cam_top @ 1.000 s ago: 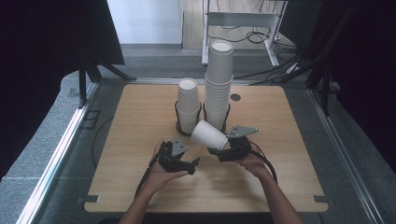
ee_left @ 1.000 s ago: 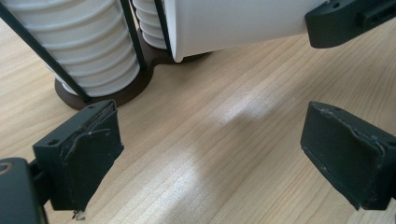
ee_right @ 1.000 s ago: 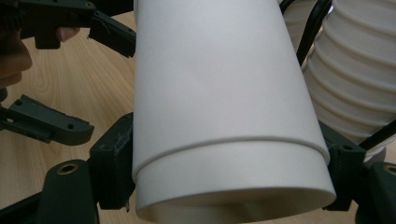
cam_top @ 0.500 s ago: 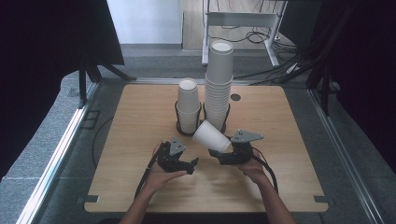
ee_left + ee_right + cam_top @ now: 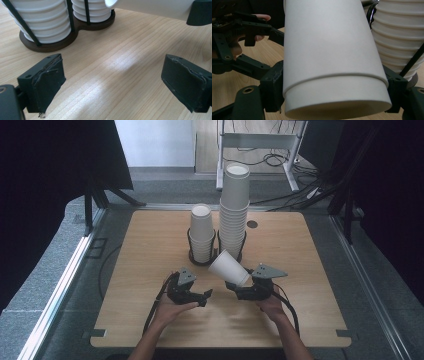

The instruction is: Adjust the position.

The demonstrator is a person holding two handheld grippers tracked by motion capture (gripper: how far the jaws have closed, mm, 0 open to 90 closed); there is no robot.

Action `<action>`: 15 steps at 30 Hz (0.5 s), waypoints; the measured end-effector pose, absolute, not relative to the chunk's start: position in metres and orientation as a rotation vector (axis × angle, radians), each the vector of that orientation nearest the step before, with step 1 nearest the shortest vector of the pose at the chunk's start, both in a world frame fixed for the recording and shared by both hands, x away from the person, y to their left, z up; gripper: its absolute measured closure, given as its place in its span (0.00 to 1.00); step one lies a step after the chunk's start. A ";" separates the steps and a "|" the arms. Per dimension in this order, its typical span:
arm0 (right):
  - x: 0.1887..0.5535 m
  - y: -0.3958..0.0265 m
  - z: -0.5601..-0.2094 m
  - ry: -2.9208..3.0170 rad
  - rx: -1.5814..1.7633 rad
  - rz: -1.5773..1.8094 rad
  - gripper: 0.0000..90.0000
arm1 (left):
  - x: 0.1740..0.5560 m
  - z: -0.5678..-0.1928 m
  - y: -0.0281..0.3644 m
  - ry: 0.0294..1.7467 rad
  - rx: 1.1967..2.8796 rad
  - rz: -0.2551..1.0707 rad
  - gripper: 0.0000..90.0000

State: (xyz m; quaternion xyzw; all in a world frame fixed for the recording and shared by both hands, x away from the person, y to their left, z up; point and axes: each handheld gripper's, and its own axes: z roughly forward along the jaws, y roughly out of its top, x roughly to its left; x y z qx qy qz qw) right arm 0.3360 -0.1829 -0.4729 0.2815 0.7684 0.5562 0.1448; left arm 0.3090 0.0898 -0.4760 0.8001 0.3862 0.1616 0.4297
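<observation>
Tilting further since a second ago, the white paper cup [image 5: 229,267] lies clamped in the right gripper [image 5: 241,292], just near of the cup stacks [image 5: 234,215]; the left gripper [image 5: 202,298] gapes wide, empty.

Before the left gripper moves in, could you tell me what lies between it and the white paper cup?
Bare wooden table, seen in the left gripper view.

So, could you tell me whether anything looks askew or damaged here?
Only the paper cup, clamped in the right gripper, lies tilted on its side. Both stacks stand upright in the holder; nothing looks damaged.
</observation>
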 end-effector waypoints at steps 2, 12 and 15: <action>0.336 -0.183 -0.475 2.210 0.816 1.607 0.26 | 0.309 -0.477 0.090 0.965 1.996 0.396 0.06; 0.335 -0.184 -0.479 2.162 0.835 1.731 0.26 | 0.311 -0.475 0.094 0.977 1.925 0.289 0.06; 0.335 -0.186 -0.478 2.143 0.838 1.761 0.26 | 0.311 -0.474 0.097 0.982 1.909 0.276 0.06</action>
